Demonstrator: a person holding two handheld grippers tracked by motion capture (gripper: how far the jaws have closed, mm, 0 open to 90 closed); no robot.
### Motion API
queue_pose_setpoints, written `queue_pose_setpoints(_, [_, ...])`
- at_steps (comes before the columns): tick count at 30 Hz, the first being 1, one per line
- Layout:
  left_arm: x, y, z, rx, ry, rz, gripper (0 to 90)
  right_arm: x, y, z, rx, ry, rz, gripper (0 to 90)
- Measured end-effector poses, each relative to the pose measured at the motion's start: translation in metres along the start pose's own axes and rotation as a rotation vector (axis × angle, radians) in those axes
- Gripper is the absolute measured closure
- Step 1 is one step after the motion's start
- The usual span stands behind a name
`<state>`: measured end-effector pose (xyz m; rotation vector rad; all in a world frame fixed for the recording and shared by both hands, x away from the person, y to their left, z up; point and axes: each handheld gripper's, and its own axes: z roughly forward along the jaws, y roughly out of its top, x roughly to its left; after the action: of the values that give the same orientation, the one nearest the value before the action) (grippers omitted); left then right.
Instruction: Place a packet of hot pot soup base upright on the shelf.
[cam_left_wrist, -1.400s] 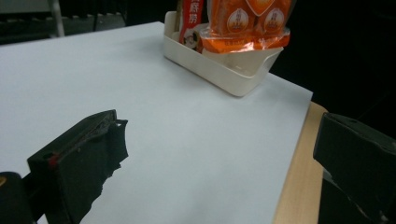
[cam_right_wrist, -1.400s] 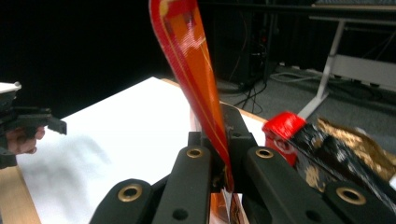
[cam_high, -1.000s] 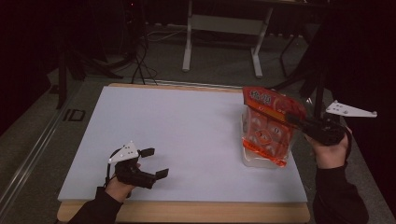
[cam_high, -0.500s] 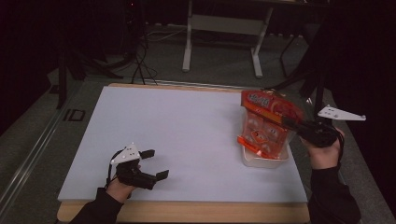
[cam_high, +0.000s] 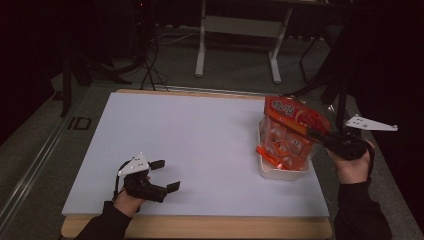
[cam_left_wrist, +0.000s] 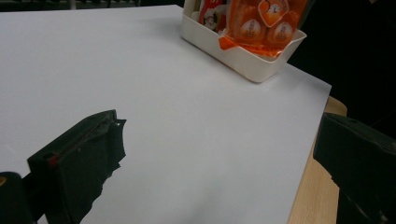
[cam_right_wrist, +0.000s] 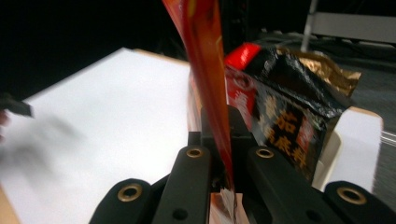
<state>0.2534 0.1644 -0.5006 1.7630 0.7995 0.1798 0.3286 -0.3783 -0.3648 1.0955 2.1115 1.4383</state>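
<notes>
The right hand-held gripper (cam_high: 312, 134), at the right edge of the desk (cam_high: 200, 145), has its jaws clamped on the edge of an orange snack bag (cam_high: 290, 135). The bag stands tilted, its lower end inside a white bin (cam_high: 282, 172) beside a dark packet (cam_right_wrist: 289, 116). The left hand-held gripper (cam_high: 165, 175) rests near-left on the desk, jaws apart, holding nothing.

Left claw (cam_high: 162, 175) low at the near left, jaws wide apart. Right claw (cam_high: 312, 134) raised at the right, jaws clamped together.
</notes>
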Motion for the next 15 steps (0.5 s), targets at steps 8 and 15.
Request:
queue_pose_setpoints(8, [0.000,-0.001,0.003,0.006,-0.007,-0.005,1.0,-0.001,-0.006,0.006,0.049,-0.045,-0.017,90.0])
queue_pose_setpoints(15, [-0.001,-0.002,0.004,0.008,-0.011,-0.002,1.0,0.005,-0.021,0.025,0.144,-0.073,-0.070,90.0])
